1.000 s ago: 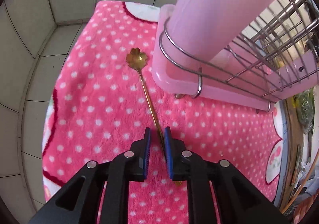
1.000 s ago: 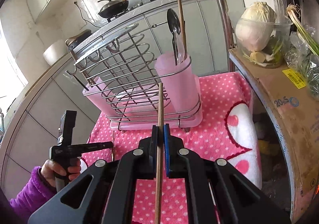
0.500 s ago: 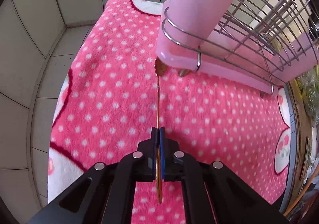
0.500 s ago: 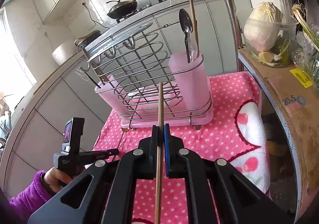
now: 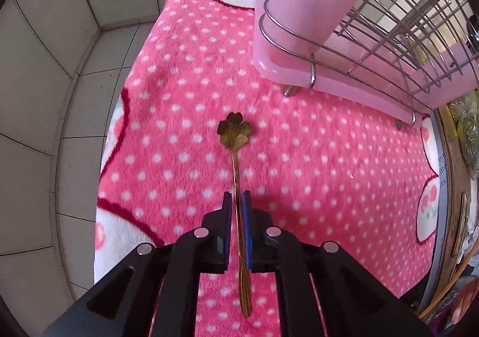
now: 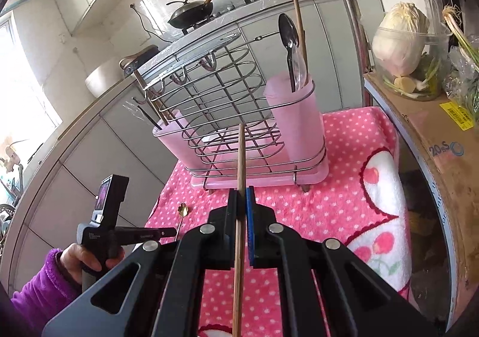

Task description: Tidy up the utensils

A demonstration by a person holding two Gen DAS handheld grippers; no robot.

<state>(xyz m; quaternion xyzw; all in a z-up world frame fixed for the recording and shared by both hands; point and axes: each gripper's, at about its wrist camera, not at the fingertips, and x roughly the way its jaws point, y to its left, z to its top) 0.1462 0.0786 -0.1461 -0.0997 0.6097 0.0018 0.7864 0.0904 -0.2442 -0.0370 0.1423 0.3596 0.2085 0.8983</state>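
Note:
My left gripper (image 5: 237,202) is shut on the thin handle of a gold spoon (image 5: 234,129) with a flower-shaped bowl, held above the pink polka-dot mat (image 5: 329,172). It shows in the right wrist view (image 6: 167,231), spoon bowl (image 6: 183,209) pointing up. My right gripper (image 6: 241,196) is shut on a wooden chopstick (image 6: 241,157) that points toward the wire dish rack (image 6: 227,115). The rack's pink utensil cup (image 6: 295,121) holds a black spoon, a clear spoon and a chopstick.
A second pink cup (image 6: 172,139) with utensils sits at the rack's left end. A cardboard box (image 6: 434,139) with a bowl of cabbage (image 6: 401,40) stands to the right. Tiled wall (image 5: 60,67) borders the mat's left side.
My left gripper closed on the gold spoon, lifted it off the mat and drew it back from the rack. My right gripper moved slightly with the chopstick still held.

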